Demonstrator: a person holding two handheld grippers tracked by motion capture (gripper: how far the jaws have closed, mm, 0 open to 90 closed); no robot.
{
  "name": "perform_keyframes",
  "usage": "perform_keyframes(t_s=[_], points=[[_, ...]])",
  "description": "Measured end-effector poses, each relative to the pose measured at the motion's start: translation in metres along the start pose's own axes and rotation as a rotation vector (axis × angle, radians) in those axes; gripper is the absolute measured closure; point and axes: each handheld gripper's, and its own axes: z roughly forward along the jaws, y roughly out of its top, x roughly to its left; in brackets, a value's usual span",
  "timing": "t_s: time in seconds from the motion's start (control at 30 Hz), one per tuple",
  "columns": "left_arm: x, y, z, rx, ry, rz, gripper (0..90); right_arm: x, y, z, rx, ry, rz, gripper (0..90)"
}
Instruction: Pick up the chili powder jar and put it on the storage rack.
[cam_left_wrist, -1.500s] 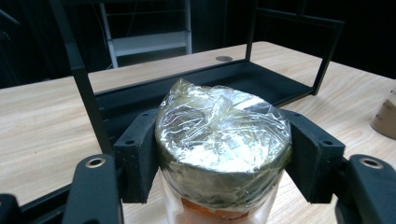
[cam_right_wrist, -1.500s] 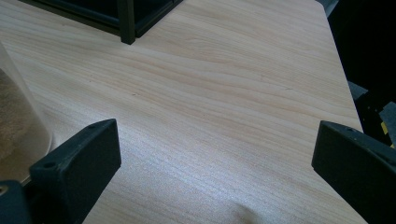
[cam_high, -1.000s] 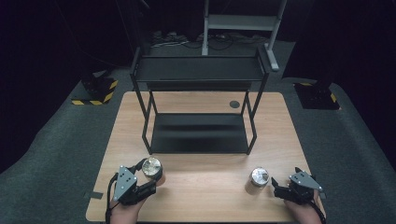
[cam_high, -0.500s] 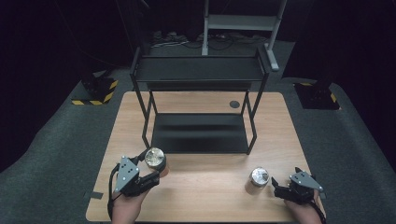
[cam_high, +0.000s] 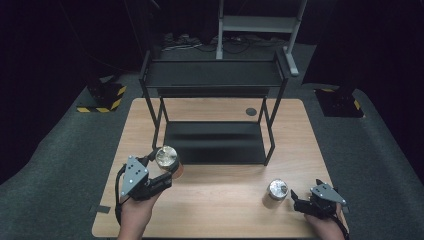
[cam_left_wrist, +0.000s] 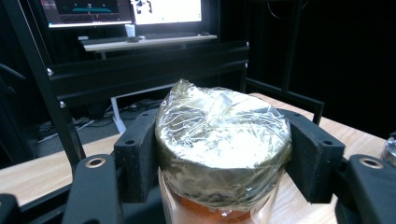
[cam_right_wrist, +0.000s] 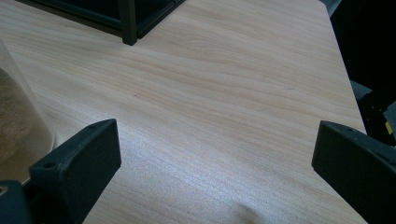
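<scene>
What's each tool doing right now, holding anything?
Left tool: shut on the foil-capped jar.
Right tool: open, holding nothing; second jar beside it.

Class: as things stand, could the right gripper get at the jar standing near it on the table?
Probably yes. The right gripper is open and empty, the jar stands just beside it, and bare table lies between them; the rack sits farther back, out of the way.

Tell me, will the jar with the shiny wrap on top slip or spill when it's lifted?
Probably not: the left gripper squeezes the jar on both sides. The glass looks smooth, so slipping is possible. The wrap likely holds the orange powder.
</scene>
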Motion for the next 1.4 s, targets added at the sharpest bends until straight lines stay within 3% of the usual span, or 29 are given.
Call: perform_keyframes(t_s=[0.8,1.4], points=[[0.008,0.030,0.008,-0.057,0.010,0.013,34.6,0.000,0.000,0.000,-0.003,0.000,0.000,0.3],[0.015,0.045,0.018,-0.100,0.002,-0.001,34.6,0.000,-0.001,0.000,-0.003,-0.002,0.002,0.3]])
